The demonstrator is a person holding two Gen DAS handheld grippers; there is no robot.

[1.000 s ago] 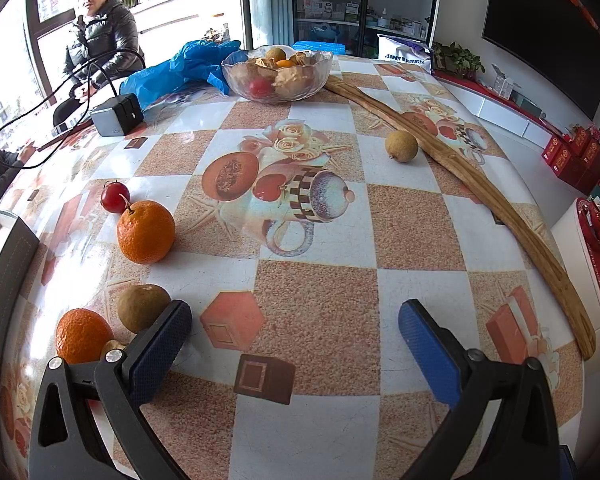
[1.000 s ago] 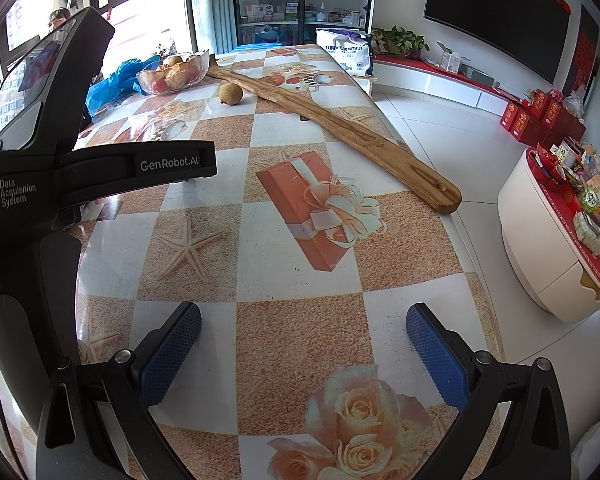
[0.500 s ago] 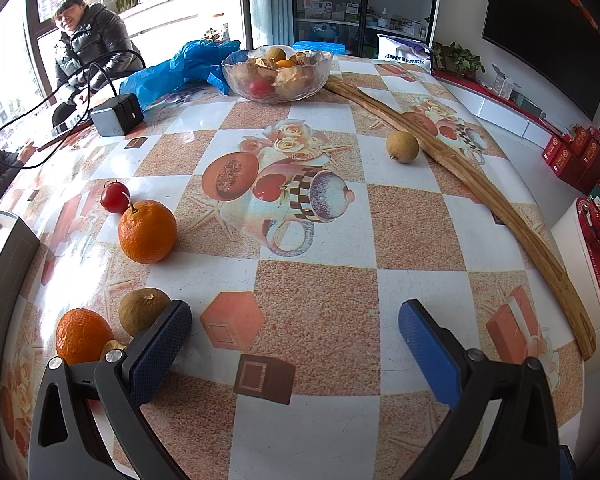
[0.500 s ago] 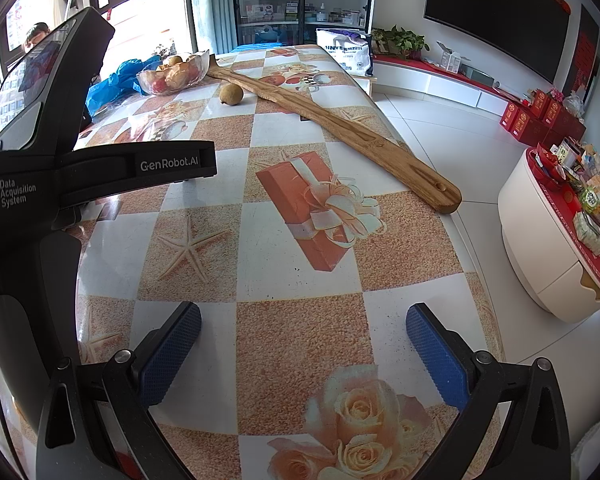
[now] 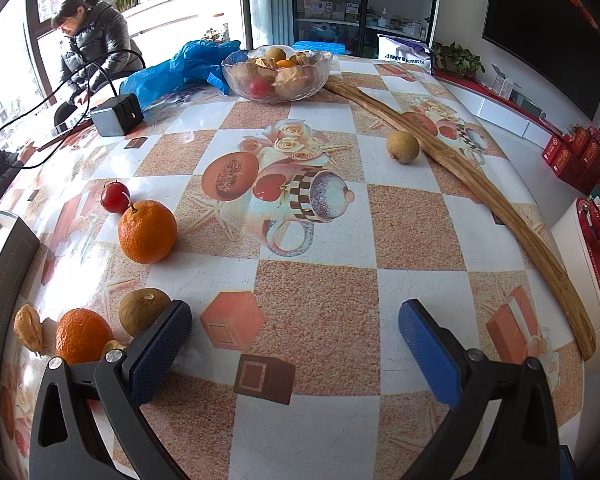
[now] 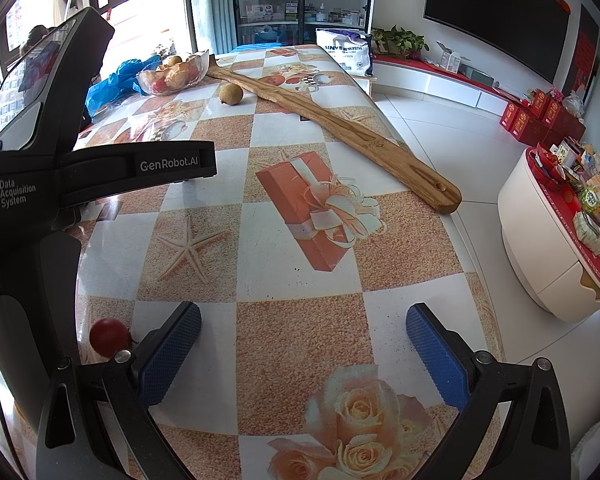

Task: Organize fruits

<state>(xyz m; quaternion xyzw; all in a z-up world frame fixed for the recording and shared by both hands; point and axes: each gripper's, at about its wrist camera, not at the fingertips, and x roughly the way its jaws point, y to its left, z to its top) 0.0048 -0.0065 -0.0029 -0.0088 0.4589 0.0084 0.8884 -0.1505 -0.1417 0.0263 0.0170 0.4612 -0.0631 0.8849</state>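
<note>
A glass bowl (image 5: 277, 74) with several fruits stands at the table's far end, also seen as the bowl (image 6: 171, 73). Loose fruit lies on the left: a large orange (image 5: 147, 231), a small red fruit (image 5: 115, 197), a brown fruit (image 5: 142, 310), a smaller orange (image 5: 83, 335) and a tan husk (image 5: 28, 328). A round brown fruit (image 5: 402, 146) rests beside the wooden plank (image 5: 480, 184). My left gripper (image 5: 294, 336) is open above the table, its left finger just right of the brown fruit. My right gripper (image 6: 303, 342) is open; a red fruit (image 6: 109, 336) lies left of it.
A grey power box (image 5: 117, 114) with cables and a blue plastic bag (image 5: 188, 66) sit at the far left. Two people sit past the table's left edge. The left gripper's body (image 6: 40, 184) fills the left of the right wrist view. A white round stand (image 6: 556, 240) is at right.
Both grippers have shifted slightly; a tan husk has come into sight at the left in the left wrist view and a red fruit has appeared by the right gripper's left finger.
</note>
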